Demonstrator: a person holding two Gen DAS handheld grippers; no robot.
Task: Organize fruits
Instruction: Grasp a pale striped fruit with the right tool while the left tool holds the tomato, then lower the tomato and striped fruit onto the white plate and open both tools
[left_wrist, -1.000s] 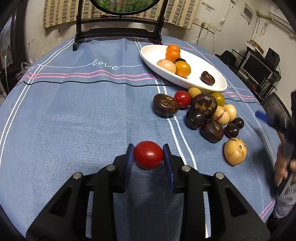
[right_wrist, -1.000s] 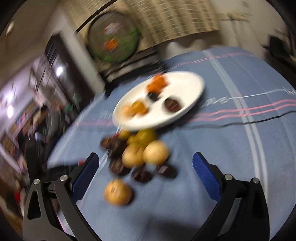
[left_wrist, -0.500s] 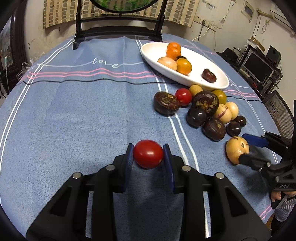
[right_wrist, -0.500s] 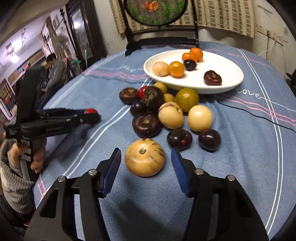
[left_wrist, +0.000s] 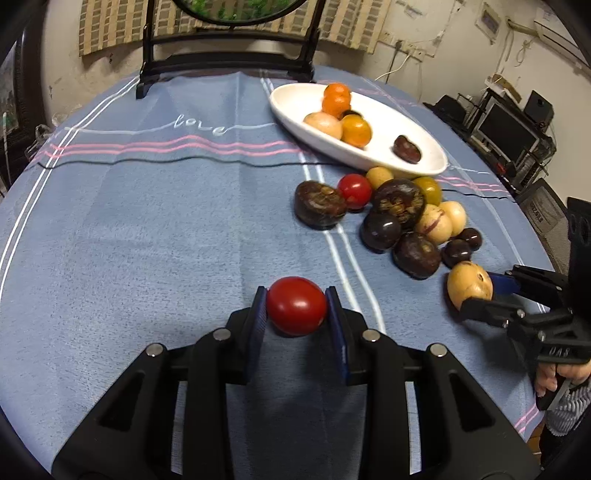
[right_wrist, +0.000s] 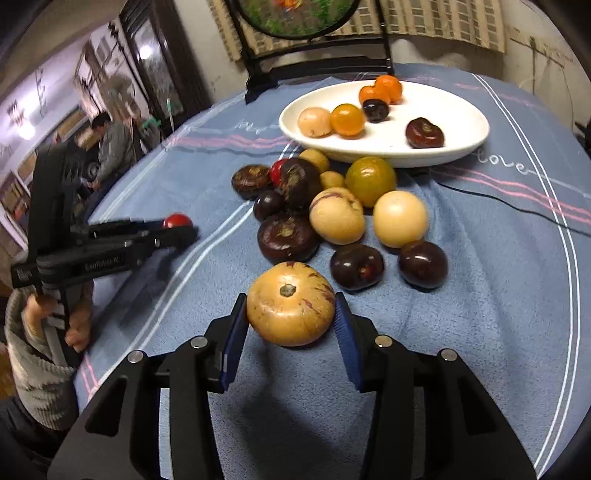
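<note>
Fruit in right tool: tan melon (right_wrist: 290, 303) is sitting between the pads of the right tool (right_wrist: 290, 325); the jaws are closing on it, and both pads are looking as if they are just meeting its sides, though firm contact is hard to judge.
Fruit in left tool: red tomato (left_wrist: 296, 311) is being held between the narrow pads of the left tool (left_wrist: 296, 321), near the middle of the worktop (left_wrist: 147, 229).
Plate: white plate (right_wrist: 458, 147) is lying at the far side, beyond the loose pile of dark fruit (right_wrist: 288, 236) and pale fruit (right_wrist: 400, 218).
Key relation: from the right tool the plate is lying straight ahead and slightly right, with the pile in between; from the left tool it is lying far and to the right.
Nearer tool: right one is looking nearer the plate.
Judgement: melon is needing a lift over the pile rather than a slide.
</note>
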